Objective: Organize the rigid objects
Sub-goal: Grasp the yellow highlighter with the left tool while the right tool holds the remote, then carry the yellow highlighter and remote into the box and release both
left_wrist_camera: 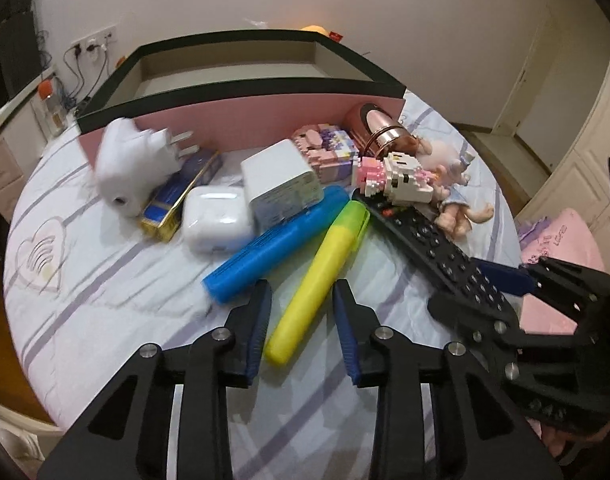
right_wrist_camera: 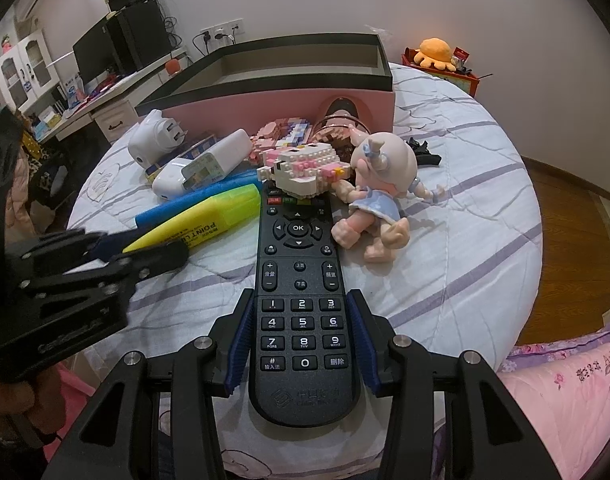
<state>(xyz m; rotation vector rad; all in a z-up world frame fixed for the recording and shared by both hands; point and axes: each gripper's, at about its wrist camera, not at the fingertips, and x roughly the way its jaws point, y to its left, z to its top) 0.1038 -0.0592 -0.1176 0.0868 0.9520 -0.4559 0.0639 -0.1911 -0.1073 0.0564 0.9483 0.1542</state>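
A yellow highlighter [left_wrist_camera: 317, 280] lies on the bed between the fingers of my left gripper [left_wrist_camera: 303, 292], which is open around its near end. It also shows in the right wrist view [right_wrist_camera: 201, 220]. A black remote [right_wrist_camera: 301, 304] lies between the fingers of my right gripper [right_wrist_camera: 301, 308]; the blue pads stand beside its sides with small gaps. The remote [left_wrist_camera: 433, 248] and right gripper [left_wrist_camera: 485, 284] also show in the left wrist view. A pink box with black rim [left_wrist_camera: 241, 120] stands open behind the pile.
Around the remote lie a blue case [left_wrist_camera: 273, 240], white charger [left_wrist_camera: 281, 180], white earbud case [left_wrist_camera: 217, 220], white plug adapter [left_wrist_camera: 125, 164], block toys [left_wrist_camera: 401, 176], a doll [right_wrist_camera: 381, 184] and a rose-gold can [left_wrist_camera: 381, 128]. A pink quilt [right_wrist_camera: 565, 380] lies at the right.
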